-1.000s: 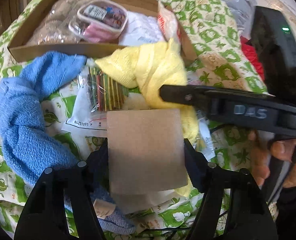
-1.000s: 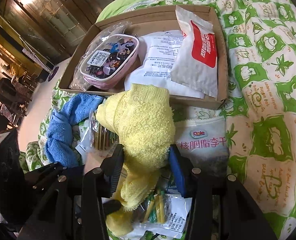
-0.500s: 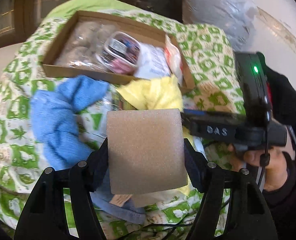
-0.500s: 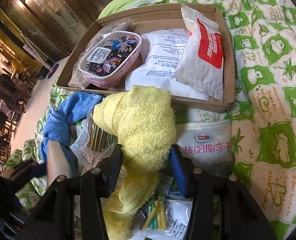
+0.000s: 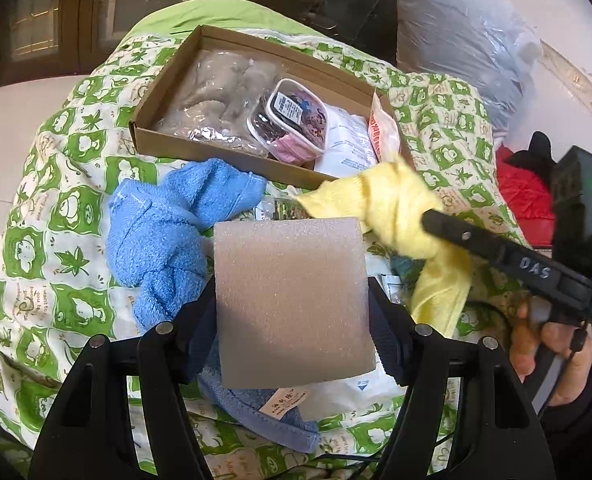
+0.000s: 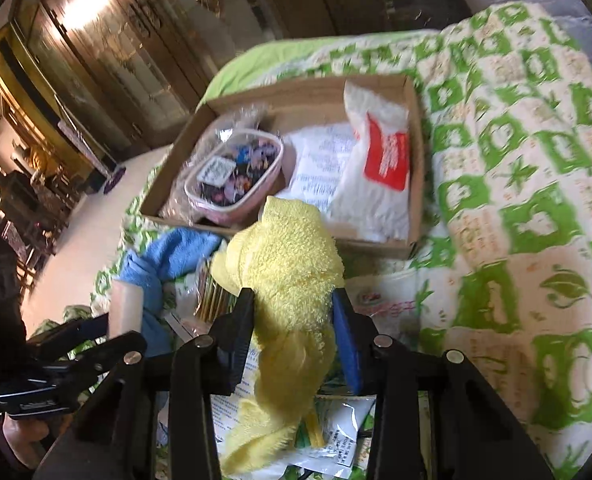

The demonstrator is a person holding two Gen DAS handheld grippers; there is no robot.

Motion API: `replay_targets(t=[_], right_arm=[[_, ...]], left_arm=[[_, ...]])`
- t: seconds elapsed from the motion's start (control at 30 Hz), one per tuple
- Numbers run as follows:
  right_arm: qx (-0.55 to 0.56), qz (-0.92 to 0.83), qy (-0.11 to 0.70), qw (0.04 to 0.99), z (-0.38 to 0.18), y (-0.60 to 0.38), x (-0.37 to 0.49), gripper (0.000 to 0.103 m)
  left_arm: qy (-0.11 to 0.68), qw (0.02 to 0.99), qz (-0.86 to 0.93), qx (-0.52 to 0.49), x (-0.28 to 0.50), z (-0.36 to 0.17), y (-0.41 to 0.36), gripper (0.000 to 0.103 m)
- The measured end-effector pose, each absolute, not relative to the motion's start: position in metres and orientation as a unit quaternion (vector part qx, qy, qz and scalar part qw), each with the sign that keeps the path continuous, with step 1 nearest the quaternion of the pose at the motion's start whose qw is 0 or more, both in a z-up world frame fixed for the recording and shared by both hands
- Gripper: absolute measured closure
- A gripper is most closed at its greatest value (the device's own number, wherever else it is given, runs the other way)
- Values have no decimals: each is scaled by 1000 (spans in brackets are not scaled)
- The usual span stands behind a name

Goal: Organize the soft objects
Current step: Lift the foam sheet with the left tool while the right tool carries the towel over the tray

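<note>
- While the cardboard box (image 5: 231, 162) sits on the quilt, the blue towel (image 5: 163, 232) lies just before its near wall, untouched.
- Nearer than that wall, the left gripper (image 5: 291, 304) grips a grey foam block (image 5: 291, 300) at a steady, middling opening.
- Rightward, the right gripper (image 6: 291, 332) is closing tighter on the yellow towel (image 6: 291, 264), now lifted off the packets; the box likely comes next.

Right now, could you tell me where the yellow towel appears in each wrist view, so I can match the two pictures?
Left wrist view: the yellow towel is right of centre, pinched by the right gripper, whose jaws are closing.
Right wrist view: the towel is at bottom centre, between that gripper's fingers.
Shared landmark: the cardboard box just behind the towel.
</note>
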State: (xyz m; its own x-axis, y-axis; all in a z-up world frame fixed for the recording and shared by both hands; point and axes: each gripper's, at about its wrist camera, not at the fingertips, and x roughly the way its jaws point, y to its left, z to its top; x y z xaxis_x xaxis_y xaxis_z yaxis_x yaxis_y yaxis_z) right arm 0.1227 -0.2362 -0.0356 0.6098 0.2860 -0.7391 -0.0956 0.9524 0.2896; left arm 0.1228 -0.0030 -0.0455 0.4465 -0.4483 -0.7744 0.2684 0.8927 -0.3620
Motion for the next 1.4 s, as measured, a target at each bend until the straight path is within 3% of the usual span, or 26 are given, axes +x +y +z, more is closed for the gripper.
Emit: replay_targets(t=[0.63, 0.97, 1.4], right_arm=[[130, 111, 370, 913, 19, -244, 119, 66], [120, 114, 364, 917, 34, -240, 138, 66], [118, 108, 345, 925, 58, -239, 198, 66]], left_arm=[[476, 848, -216, -82, 148, -24, -3, 35], [454, 866, -202, -59, 191, 7, -2, 35], [453, 875, -166, -48, 262, 11, -7, 35]])
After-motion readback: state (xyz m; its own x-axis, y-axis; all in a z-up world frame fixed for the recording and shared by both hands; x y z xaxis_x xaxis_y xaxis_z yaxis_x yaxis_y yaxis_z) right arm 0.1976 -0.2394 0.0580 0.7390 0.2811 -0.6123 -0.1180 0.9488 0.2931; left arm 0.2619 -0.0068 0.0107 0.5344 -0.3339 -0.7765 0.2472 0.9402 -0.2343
